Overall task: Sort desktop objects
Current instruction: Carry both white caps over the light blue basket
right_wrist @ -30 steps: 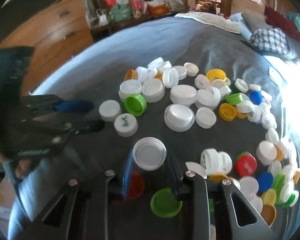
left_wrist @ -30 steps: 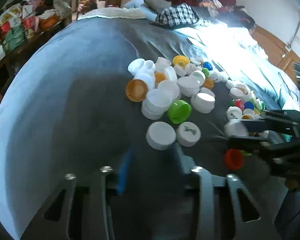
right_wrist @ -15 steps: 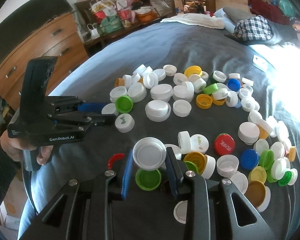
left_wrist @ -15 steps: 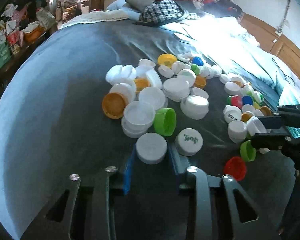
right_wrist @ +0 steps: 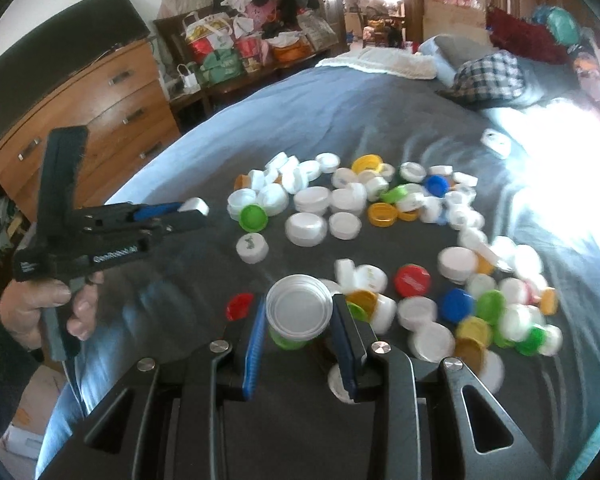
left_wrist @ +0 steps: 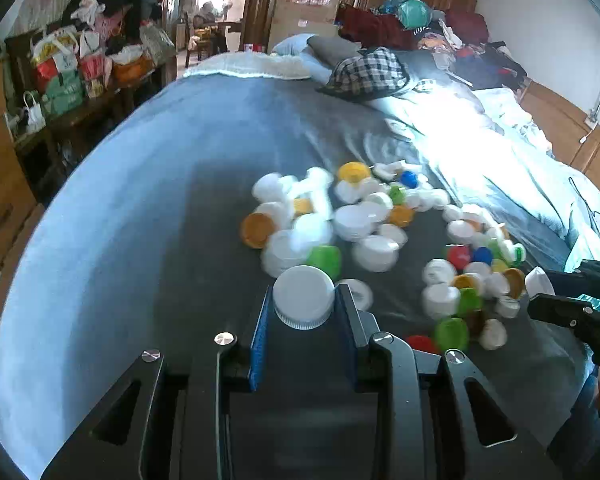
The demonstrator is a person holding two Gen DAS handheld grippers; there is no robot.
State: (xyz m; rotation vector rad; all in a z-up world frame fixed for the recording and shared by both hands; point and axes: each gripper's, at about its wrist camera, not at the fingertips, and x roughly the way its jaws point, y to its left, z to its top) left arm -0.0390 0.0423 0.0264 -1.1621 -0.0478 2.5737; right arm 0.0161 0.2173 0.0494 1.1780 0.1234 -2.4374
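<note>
Round plastic bottle caps (right_wrist: 380, 216) are lying scattered ahead of both my grippers on the grey bedspread (left_wrist: 148, 184). My left gripper (left_wrist: 303, 307) is clamping a flat white ribbed cap (left_wrist: 303, 294), my right gripper (right_wrist: 300, 320) an upturned white cap (right_wrist: 299, 311); I am carrying both, and each probably needs a matching pile next.

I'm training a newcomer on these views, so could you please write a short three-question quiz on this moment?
1. True or false: the left gripper holds a green cap.
2. Which way does the white cap in the right gripper face: A open side up, B closed top up?
3. What colour is the lone cap left of the right gripper's fingers?

Key: 1 false, it holds a white ribbed cap; 2 A; 3 red.
</note>
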